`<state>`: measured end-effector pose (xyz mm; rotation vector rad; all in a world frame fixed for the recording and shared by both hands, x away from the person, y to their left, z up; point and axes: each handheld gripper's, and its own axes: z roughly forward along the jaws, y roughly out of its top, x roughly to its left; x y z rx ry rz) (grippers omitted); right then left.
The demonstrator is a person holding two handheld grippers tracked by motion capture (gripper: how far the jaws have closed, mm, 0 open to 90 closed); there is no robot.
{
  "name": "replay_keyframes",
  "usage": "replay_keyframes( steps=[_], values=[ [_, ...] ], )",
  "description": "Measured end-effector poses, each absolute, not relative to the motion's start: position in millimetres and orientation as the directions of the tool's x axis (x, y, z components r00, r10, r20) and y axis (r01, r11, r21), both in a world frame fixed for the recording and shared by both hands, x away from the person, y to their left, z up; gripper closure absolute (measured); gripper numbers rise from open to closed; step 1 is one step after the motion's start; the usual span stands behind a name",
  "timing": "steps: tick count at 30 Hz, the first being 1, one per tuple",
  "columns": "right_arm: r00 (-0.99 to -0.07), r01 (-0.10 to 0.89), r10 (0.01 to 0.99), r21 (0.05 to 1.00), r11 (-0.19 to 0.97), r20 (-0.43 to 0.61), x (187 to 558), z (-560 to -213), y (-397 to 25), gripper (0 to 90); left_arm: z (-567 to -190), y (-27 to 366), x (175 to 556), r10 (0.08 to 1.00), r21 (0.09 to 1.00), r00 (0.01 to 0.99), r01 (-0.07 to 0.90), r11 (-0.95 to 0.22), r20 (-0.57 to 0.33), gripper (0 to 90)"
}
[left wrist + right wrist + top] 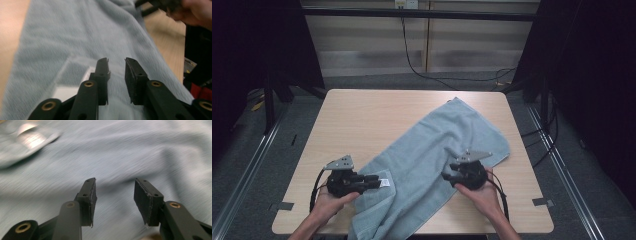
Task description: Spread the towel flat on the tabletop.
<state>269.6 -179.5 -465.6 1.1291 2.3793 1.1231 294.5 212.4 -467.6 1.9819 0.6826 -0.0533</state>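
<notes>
Pale wooden table [362,120] carries a blue towel [437,145] laid diagonally, soft and limp; best pinched at an edge or corner. Left gripper [374,182] and right gripper [451,172] hover over it, jaws apart

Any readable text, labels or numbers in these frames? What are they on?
None readable.
White care tag on the light blue towel, beside the left gripper: print too small to read; blurred in the left gripper view.
Grippers and table: no markings legible.
</notes>
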Motion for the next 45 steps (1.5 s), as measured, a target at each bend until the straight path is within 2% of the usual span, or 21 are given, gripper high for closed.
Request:
replay_keyframes(
  steps=[3,6,9,12,13,15,18,20,23,26,29,33,40,45],
  values=[
    [-0.699,0.551,0.698,0.739,0.388,0.155,244.6,-473.9,-175.3,52.9,-469.2,203.5,312.2,0.47,0.789,0.828,0.497,-0.361,-0.307,61.6],
    [-0.723,0.565,0.668,0.709,0.422,0.178,231.0,-489.8,-164.9,47.4,-485.8,191.9,327.2,0.515,0.755,0.81,0.518,-0.402,-0.281,50.5],
    [-0.738,0.549,0.658,0.702,0.454,0.151,227.7,-494.9,-155.1,40.4,-497.6,187.4,332.7,0.523,0.721,0.807,0.532,-0.443,-0.275,40.8],
    [-0.751,0.523,0.65,0.705,0.48,0.115,228.3,-499.5,-148.1,40.1,-499.7,185.5,329.8,0.528,0.717,0.815,0.515,-0.47,-0.24,39.8],
    [-0.756,0.513,0.647,0.702,0.494,0.097,229.3,-499.3,-147.7,43.1,-501.7,185.0,329.3,0.526,0.717,0.819,0.508,-0.477,-0.231,39.8],
    [-0.761,0.493,0.647,0.689,0.531,0.047,230.2,-498.1,-149.8,47.4,-502.7,184.1,326.5,0.528,0.725,0.823,0.492,-0.482,-0.209,40.8],
    [-0.731,0.512,0.681,0.69,0.511,0.038,236.5,-498.5,-164.0,50.8,-502.9,181.3,320.3,0.52,0.73,0.84,0.452,-0.513,-0.154,43.7],
    [-0.703,0.533,0.71,0.689,0.491,0.037,241.5,-498.7,-175.9,51.3,-502.0,178.7,316.7,0.509,0.727,0.849,0.439,-0.528,-0.144,51.6],
    [-0.667,0.554,0.744,0.687,0.47,0.029,252.1,-498.8,-193.2,51.3,-502.6,175.5,311.6,0.486,0.733,0.86,0.432,-0.526,-0.159,70.7],
    [-0.622,0.583,0.782,0.69,0.43,0.038,266.7,-499.8,-212.4,51.4,-501.0,174.9,308.2,0.476,0.746,0.858,0.443,-0.498,-0.192,78.5],
    [-0.589,0.601,0.807,0.688,0.406,0.038,278.3,-500.1,-223.7,53.0,-493.9,176.1,303.3,0.447,0.773,0.859,0.455,-0.442,-0.249,79.1],
    [-0.564,0.618,0.825,0.68,0.394,0.035,289.6,-499.5,-228.9,53.4,-479.1,178.4,291.6,0.413,0.811,0.873,0.429,-0.398,-0.259,78.1],
    [-0.559,0.621,0.828,0.678,0.393,0.032,295.8,-499.3,-230.5,53.4,-466.5,188.7,281.2,0.407,0.84,0.875,0.414,-0.349,-0.262,77.4],
    [-0.521,0.633,0.853,0.673,0.381,0.007,306.2,-498.9,-238.3,51.7,-458.7,199.5,269.0,0.384,0.856,0.882,0.406,-0.319,-0.275,80.6]
  ],
)
